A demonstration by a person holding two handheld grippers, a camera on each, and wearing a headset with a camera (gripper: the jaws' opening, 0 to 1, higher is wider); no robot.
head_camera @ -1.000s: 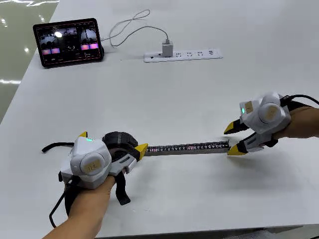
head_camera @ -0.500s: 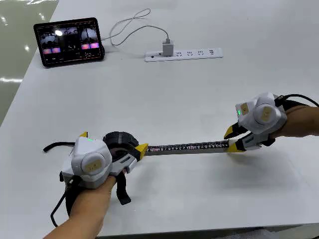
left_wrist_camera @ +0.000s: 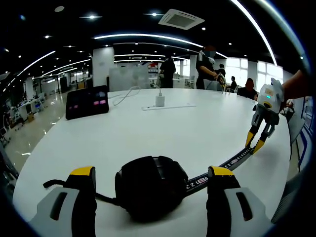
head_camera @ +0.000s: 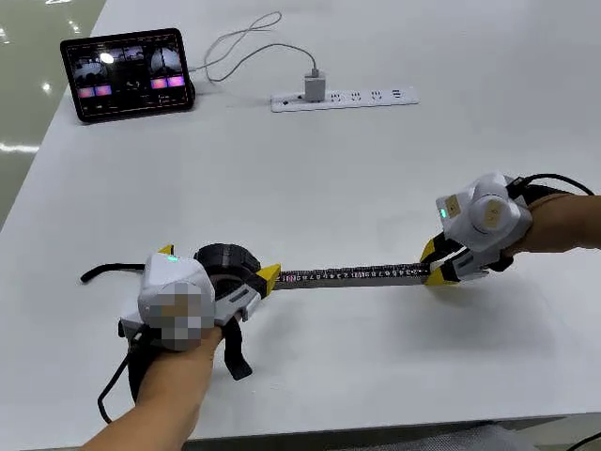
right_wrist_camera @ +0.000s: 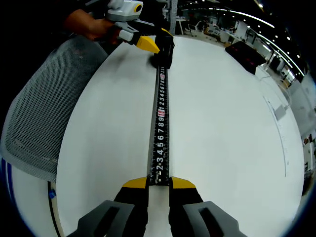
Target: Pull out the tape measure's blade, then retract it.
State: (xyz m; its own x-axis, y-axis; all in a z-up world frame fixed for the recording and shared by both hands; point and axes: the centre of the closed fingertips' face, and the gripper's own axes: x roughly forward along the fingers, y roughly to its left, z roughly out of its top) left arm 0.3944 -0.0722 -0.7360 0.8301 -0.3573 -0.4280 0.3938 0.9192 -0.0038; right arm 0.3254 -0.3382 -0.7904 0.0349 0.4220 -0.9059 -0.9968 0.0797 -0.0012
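Open-plan office: strip lights (left_wrist_camera: 148,35) and an air-con unit (left_wrist_camera: 180,19) overhead, people (left_wrist_camera: 205,69) standing far beyond the left claw (left_wrist_camera: 151,172).

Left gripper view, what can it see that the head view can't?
Left gripper view adds: people standing past the table, and ceiling lights. Head view adds: the forearm behind the left tongs. Both: the tape measure, its blade pulled out, the right tongs shut on the blade's end, the tablet and the power strip.
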